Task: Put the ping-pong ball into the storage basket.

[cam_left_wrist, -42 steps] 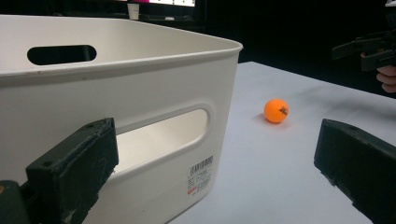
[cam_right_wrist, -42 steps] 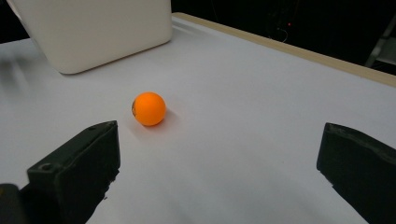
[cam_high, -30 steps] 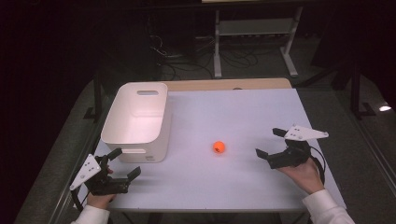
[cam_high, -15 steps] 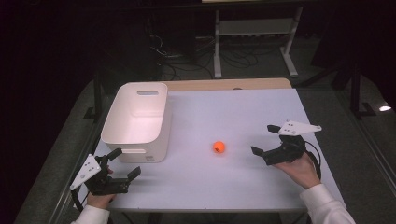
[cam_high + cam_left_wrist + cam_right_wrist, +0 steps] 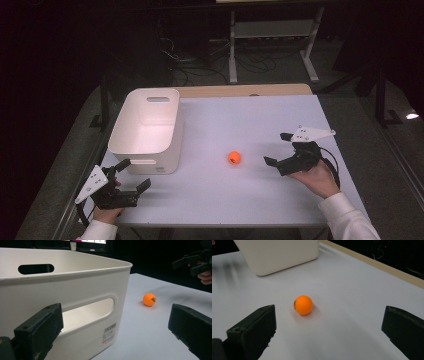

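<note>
- high view is showing a small orange plastic ball (image 5: 235, 157) sitting on the white table (image 5: 250, 120), roughly at its middle and a little toward the person's right.
- the right tongs (image 5: 280, 149) are hovering just to the right of the ball, apart from it, with the jaws pointing toward it and standing wide apart, gripping nothing.
- right gripper view is looking along those black jaws: the ball (image 5: 303, 305) is lying ahead of them, between their lines but beyond the tips, nearer the left jaw in that picture, resting on the table (image 5: 352, 302).
- a white rectangular plastic bin (image 5: 147, 127) with slot handles is standing on the left part of the table, well apart from the ball; its lower wall (image 5: 279, 255) is appearing at the top of the right gripper view.
- the left tongs (image 5: 134, 175) are sitting at the near left corner of the table, just in front of the bin, jaws spread wide and gripping nothing.
- left gripper view is showing the bin's near wall (image 5: 82, 305) close up with a barcode label (image 5: 109, 333) at its corner, the ball (image 5: 149, 299) farther off on the table, and the right tongs (image 5: 192, 261) at the upper right.
</note>
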`<state>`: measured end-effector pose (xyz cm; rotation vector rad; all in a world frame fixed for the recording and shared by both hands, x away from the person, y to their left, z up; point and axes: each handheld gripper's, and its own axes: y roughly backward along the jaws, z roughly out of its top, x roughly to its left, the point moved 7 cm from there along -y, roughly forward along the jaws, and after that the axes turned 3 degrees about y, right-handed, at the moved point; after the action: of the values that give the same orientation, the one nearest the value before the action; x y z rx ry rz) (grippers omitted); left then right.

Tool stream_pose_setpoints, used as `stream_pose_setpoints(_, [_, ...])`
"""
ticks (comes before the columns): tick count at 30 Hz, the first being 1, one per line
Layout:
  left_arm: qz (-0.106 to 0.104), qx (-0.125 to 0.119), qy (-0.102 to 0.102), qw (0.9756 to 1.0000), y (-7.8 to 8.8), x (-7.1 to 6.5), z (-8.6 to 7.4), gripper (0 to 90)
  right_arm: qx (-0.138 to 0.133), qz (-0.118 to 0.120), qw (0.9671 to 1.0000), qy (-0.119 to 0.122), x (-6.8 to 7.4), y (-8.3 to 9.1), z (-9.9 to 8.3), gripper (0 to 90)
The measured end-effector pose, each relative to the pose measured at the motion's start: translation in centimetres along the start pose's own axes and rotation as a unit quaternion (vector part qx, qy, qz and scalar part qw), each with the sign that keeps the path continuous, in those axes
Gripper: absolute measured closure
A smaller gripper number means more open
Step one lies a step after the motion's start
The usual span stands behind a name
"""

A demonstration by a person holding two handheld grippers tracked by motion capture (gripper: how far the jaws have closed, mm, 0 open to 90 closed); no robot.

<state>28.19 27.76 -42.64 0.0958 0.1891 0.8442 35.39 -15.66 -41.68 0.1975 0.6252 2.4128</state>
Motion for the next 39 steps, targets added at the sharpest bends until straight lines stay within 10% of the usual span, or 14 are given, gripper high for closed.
stream_pose_setpoints(39, [0.002,0.0,-0.004,1.0,0.1,0.2,0.0,0.0,0.046,0.06,0.9969,0.023,1.4,-3.8,2.4,0.0])
